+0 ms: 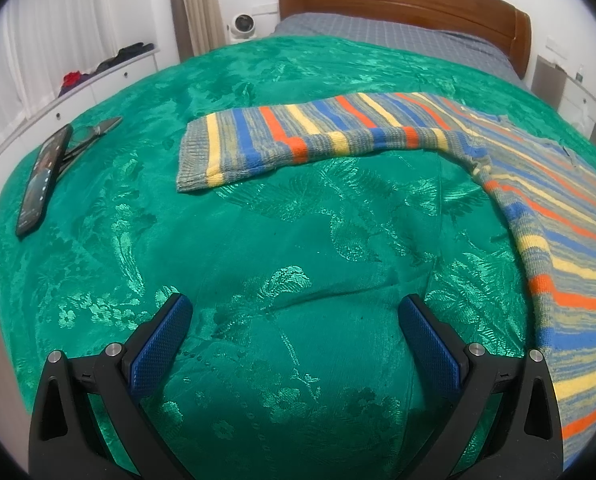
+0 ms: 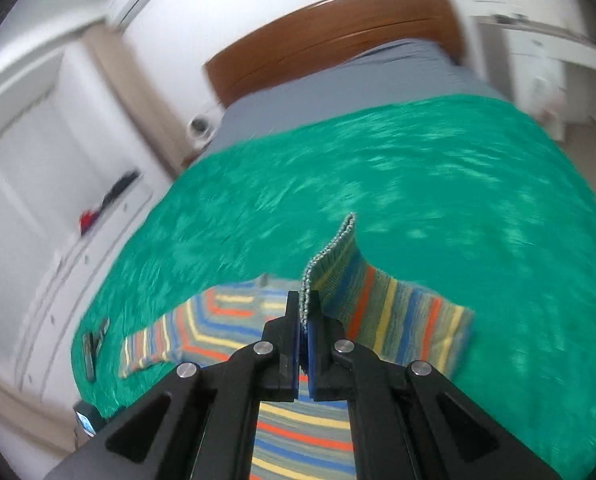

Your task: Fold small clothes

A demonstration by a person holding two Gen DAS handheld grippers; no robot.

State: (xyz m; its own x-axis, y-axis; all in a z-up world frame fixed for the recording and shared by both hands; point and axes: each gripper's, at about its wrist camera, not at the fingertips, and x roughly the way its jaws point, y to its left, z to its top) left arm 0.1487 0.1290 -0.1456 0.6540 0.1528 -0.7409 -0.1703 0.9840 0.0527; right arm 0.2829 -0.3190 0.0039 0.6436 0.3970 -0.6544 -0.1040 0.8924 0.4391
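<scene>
The striped sweater looks soft, light and floppy, so its ribbed cuff is the best place to grip. The right gripper pinches that cuff; the left gripper is spread wide, empty.

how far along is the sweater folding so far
Early. Done: the striped sweater is spread on the green bedspread. In hand: the right gripper is shut on the right sleeve's cuff, lifted off the bed. Left: the other sleeve lies flat and unfolded, the body is unfolded, and the left gripper is open and empty.
</scene>
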